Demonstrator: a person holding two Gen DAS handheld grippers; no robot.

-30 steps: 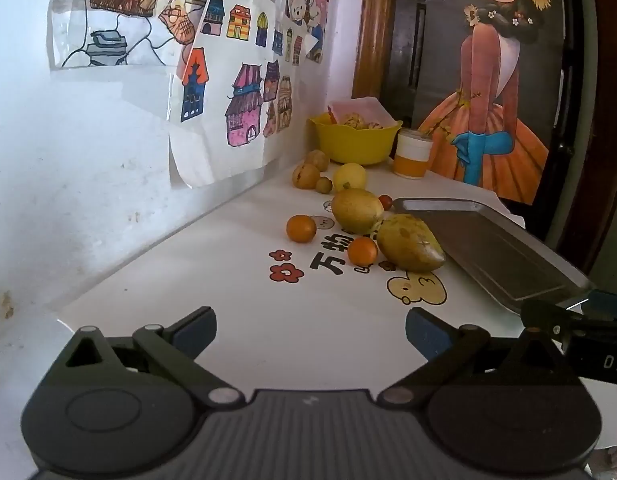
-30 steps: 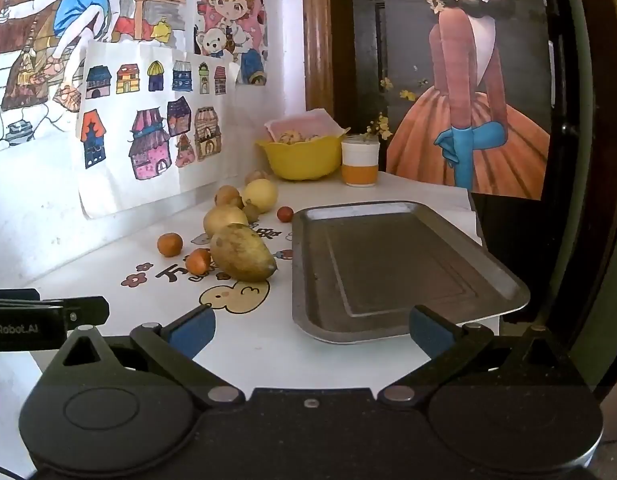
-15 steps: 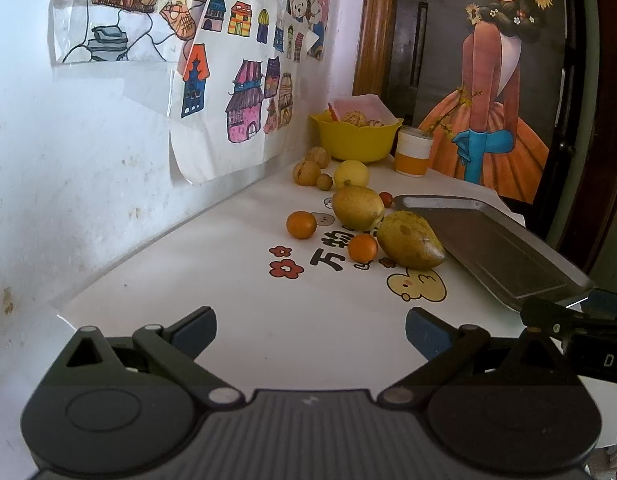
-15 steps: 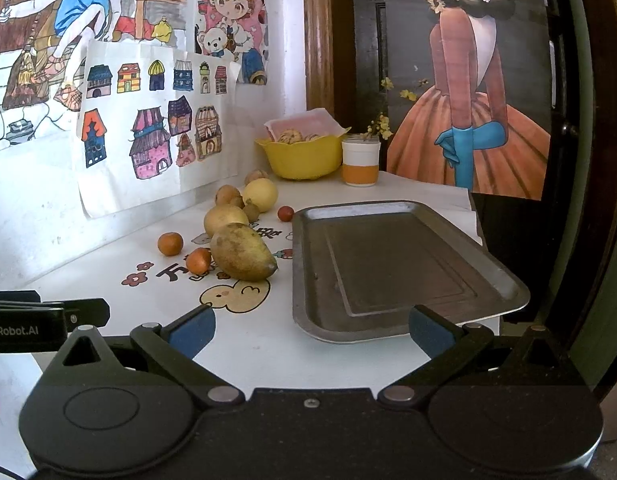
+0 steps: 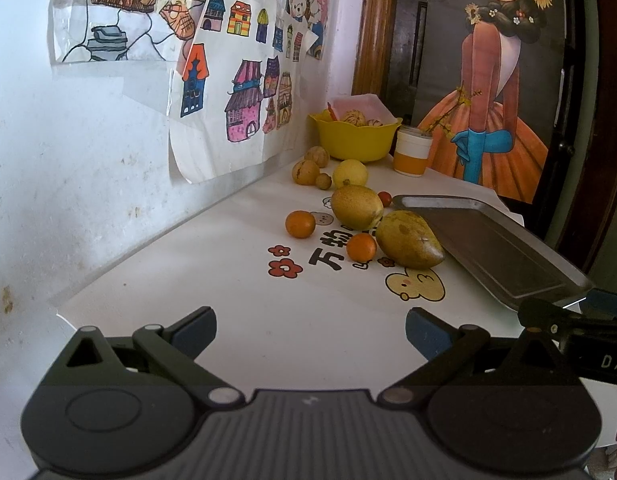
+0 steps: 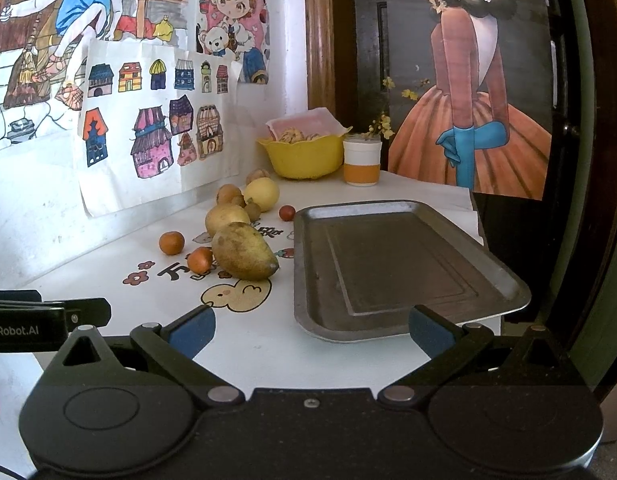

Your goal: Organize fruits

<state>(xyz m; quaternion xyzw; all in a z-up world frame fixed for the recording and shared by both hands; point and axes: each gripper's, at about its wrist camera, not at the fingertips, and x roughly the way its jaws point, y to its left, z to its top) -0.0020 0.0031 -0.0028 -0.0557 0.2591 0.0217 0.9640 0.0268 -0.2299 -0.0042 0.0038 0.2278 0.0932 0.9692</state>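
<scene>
— Starting at the grippers: how do they stand?

— Left gripper and right gripper both spread wide, empty, low over the table's near edge.

— And the fruit?

— Ahead of both. The mango lies just left of the tray, its long axis angled toward the tray's near corner, pointed tip nearest. I'd judge the right gripper closer.

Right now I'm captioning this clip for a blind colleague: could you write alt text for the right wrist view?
An empty grey metal tray lies on a white table, with loose fruit to its left: a large yellow-brown mango, small orange citrus and others. The open right gripper hovers at the table's near edge, holding nothing; a yellow bowl stands behind.
</scene>
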